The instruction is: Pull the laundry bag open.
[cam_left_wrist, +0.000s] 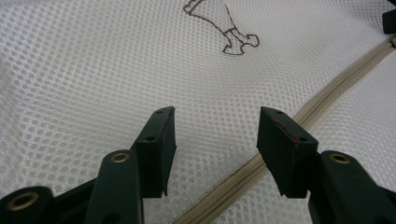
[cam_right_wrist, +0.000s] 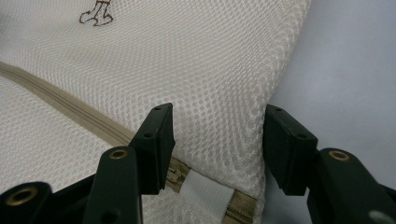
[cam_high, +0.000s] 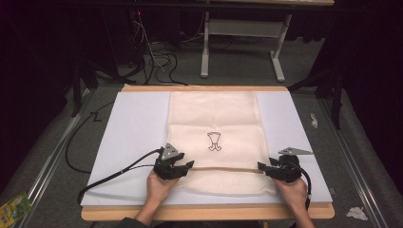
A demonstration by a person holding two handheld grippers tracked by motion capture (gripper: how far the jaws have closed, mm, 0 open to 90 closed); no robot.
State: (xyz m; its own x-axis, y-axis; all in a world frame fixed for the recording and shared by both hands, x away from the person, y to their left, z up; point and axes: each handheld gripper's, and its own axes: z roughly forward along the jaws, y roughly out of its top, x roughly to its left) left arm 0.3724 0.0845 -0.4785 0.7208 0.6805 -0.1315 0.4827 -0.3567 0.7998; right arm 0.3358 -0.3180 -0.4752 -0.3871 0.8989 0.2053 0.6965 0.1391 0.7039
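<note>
A cream mesh bag (cam_high: 216,118) lies flat on a white board (cam_high: 133,133), with a brown emblem (cam_high: 215,141) at its middle. A tan zipper (cam_high: 223,168) runs across its near part. My left gripper (cam_high: 189,166) stands open at the zipper's left end, low over the mesh (cam_left_wrist: 116,79), with the zipper (cam_left_wrist: 327,93) passing by its right jaw. At the zipper's right end my right gripper (cam_high: 261,166) is open too. Its jaws straddle the bag's right edge (cam_right_wrist: 275,84), and the zipper's end (cam_right_wrist: 175,175) with a white tab (cam_right_wrist: 205,191) lies by its left jaw.
The board rests on a wooden table (cam_high: 204,212). Cables (cam_high: 157,57) trail on the grey floor behind, by the legs of a white frame (cam_high: 242,28). A green packet (cam_high: 14,206) and crumpled paper (cam_high: 356,213) lie on the floor at the near corners.
</note>
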